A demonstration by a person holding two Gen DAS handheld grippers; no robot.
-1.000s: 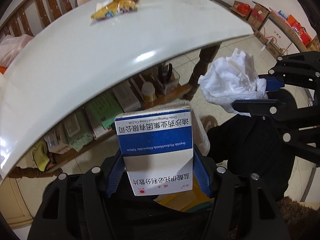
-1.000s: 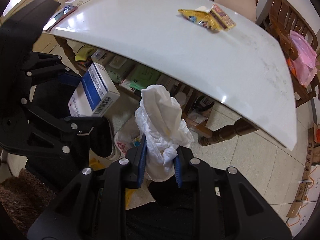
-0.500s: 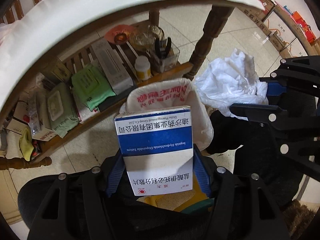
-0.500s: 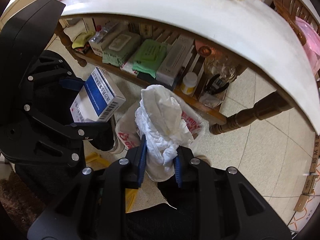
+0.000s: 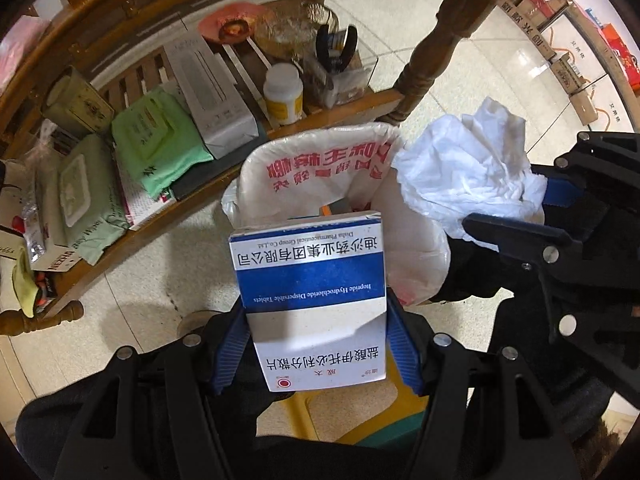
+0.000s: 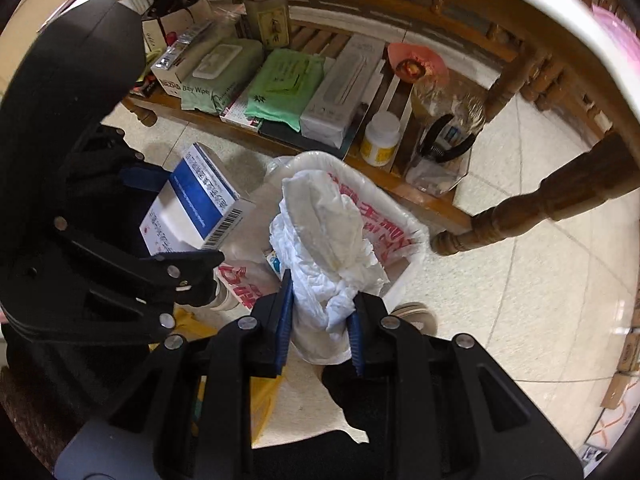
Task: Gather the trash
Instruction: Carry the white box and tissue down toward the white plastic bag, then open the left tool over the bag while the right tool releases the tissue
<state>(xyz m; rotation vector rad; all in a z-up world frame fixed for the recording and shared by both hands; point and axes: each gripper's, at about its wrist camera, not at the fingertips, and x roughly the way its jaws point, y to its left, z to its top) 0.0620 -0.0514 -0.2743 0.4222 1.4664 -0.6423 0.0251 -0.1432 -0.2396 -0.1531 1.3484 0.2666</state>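
Left gripper (image 5: 316, 340) clamps blue-white medicine box (image 5: 310, 300) between 2 fingers, above near rim of lined trash bin (image 5: 320, 160). Right gripper (image 6: 320, 328) pinches crumpled tissue (image 6: 328, 240) over bin opening.

A low slatted wooden shelf (image 5: 360, 106) under the counter carries household items. At its right end stands a clear plastic holder (image 5: 340, 76) containing black-handled pliers (image 5: 336, 46). Just beside it stands a white pill bottle with a yellow label (image 5: 283, 94). A long white cardboard box (image 5: 210, 96) lies toward the middle, touching a light green soft pack (image 5: 160, 136). A grey-green baby wipes pack (image 6: 218, 74) lies nearer the left end. A turned wooden leg (image 6: 552, 200) rests on the pale tiled floor (image 6: 520, 288).
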